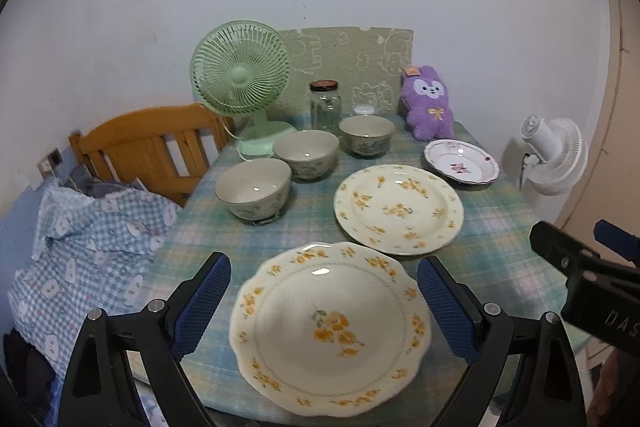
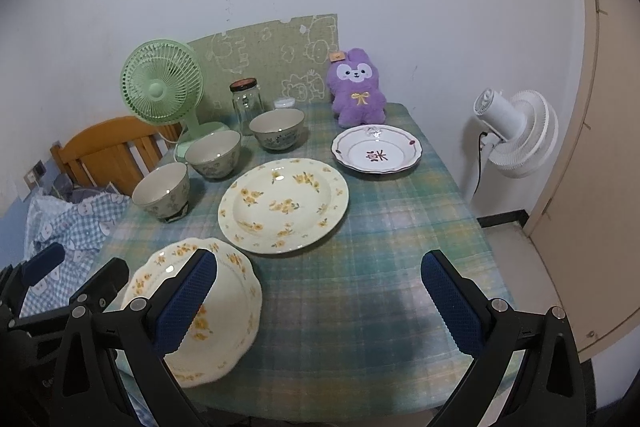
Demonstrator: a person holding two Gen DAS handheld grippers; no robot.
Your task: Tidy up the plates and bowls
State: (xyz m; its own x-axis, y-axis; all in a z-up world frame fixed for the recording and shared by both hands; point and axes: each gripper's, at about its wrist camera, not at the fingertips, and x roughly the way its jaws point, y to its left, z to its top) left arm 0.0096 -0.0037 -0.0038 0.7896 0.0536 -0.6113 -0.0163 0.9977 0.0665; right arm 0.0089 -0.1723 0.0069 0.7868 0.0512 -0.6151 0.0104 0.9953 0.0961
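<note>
1. The left gripper (image 1: 324, 307) hangs over the near edge of the table (image 2: 360, 287), its blue-padded fingers (image 1: 202, 307) spread wide apart and clamped on nothing.
2. Directly between and below those fingers lies the scalloped yellow-flower plate (image 1: 332, 327), flat on the plaid tablecloth; whether the pads touch its rim cannot be told.
3. The right gripper (image 2: 320, 303) is likewise wide open and empty, with bare tablecloth ahead of it; its left finger overlaps the scalloped plate in the right wrist view.
4. Ahead of both tools sits the round yellow-flower plate (image 2: 284, 205), just beyond the scalloped one and apart from it.
5. Farther ahead and to the right is the small white plate with a red motif (image 2: 378, 151), near the purple plush toy (image 2: 358, 89).
6. Ahead and to the left, three grey bowls stand in a diagonal row: the nearest bowl (image 1: 254, 191), the middle bowl (image 1: 306, 153) and the far bowl (image 1: 366, 135), each upright and separate.
7. Behind the bowls stand a green desk fan (image 1: 242, 79), a glass jar with a dark lid (image 1: 325, 105) and a green patterned board (image 1: 352, 63) against the wall.
8. Left of the table are a wooden chair back (image 1: 148, 143) and a blue checked cloth (image 1: 88, 251); to the right, off the table, stands a white fan (image 2: 516, 135).
9. Nothing lies between the open fingers and the plates.
</note>
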